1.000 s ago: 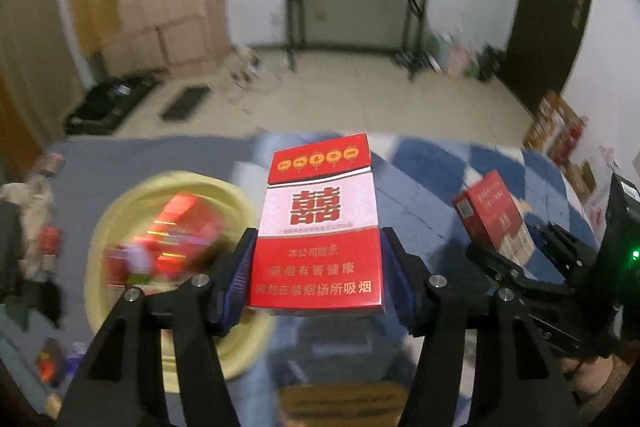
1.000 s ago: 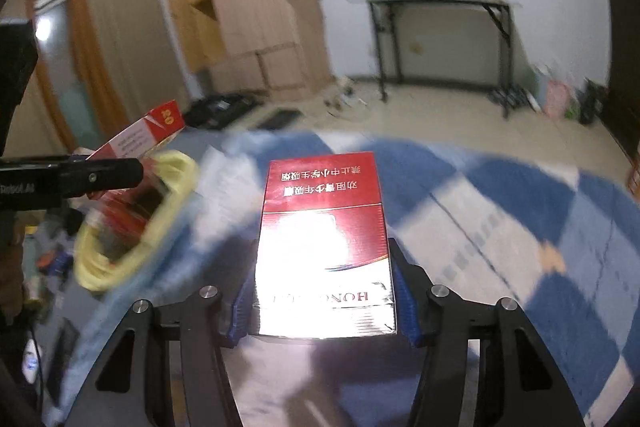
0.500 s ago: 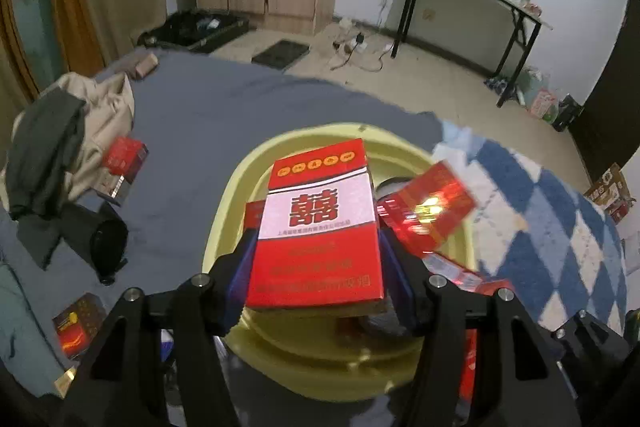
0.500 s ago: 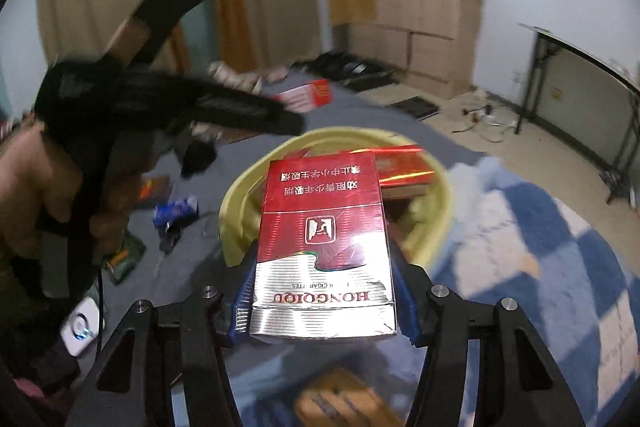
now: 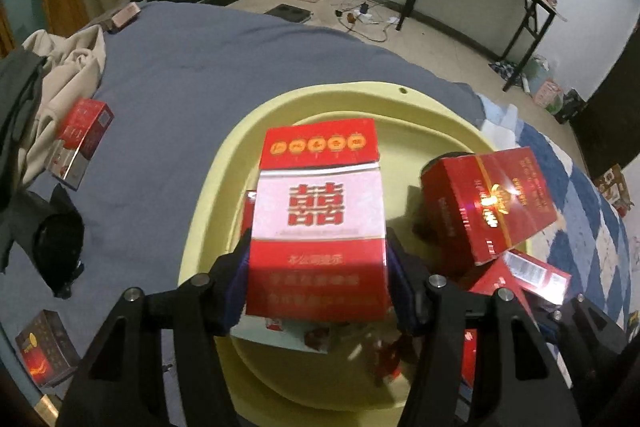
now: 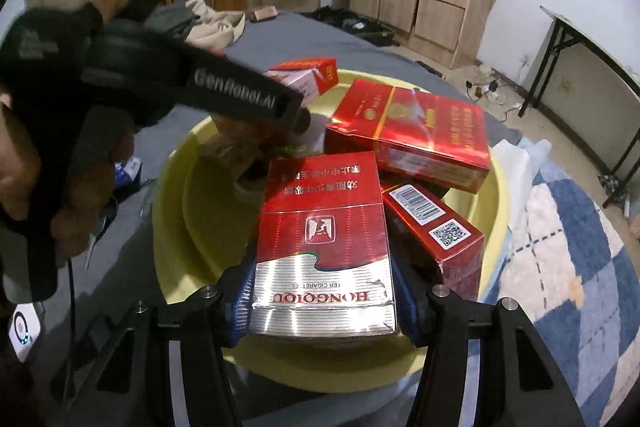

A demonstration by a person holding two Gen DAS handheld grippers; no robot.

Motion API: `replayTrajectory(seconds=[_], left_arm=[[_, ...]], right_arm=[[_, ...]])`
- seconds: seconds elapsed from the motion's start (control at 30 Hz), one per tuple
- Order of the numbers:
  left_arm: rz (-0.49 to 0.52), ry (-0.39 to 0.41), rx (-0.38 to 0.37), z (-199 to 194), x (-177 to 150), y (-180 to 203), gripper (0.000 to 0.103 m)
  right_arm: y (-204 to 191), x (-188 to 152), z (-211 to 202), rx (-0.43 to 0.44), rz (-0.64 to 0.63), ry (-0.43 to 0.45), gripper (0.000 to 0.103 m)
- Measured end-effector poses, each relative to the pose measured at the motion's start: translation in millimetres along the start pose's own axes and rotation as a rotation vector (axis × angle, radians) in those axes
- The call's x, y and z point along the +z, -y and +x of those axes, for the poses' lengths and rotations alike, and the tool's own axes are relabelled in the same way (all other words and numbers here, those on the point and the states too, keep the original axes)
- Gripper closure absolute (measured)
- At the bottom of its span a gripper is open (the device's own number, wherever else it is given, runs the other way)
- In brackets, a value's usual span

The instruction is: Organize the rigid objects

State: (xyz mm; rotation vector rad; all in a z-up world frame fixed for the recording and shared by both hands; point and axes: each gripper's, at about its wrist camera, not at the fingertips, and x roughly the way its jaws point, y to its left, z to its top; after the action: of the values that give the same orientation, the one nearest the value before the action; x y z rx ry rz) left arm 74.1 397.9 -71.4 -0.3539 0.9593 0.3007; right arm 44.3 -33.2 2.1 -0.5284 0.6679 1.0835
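The left gripper (image 5: 318,283) is clamped on a red-and-white cigarette pack (image 5: 318,211) held over the yellow basin (image 5: 224,155), which sits on a grey-blue bed cover (image 5: 168,87). The right gripper (image 6: 322,301) grips a red-and-silver HONGQIQU pack (image 6: 322,239) above the same basin's near rim. Several red packs already lie inside, including a large red carton (image 6: 416,135) tilted against the far wall, while two more packs (image 5: 78,143) rest on the cover beside crumpled clothes (image 5: 60,63).
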Motion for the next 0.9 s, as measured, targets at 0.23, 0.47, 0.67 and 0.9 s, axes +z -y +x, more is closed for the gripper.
replayTrajectory(seconds=[0.23, 0.47, 0.67, 0.9], left_arm=[[-0.027, 0.063, -0.046, -37, -7, 3, 0.005], [-0.036, 0.211, -0.007, -121, -12, 36, 0.0], [-0.195, 0.315, 0.16, -167, -58, 111, 0.0], [-0.289, 0.21, 0.307, -98, -158, 165, 0.0]], right_arm=[[-12, -1, -15, 0.054, -0.025, 0.046, 0.028], [-3, -26, -93, 0.085, -0.003, 0.167, 0.001], [66, -67, -142, -0.035, -0.031, 0.22, 0.0], [135, -94, -109, 0.052, 0.043, 0.104, 0.0]])
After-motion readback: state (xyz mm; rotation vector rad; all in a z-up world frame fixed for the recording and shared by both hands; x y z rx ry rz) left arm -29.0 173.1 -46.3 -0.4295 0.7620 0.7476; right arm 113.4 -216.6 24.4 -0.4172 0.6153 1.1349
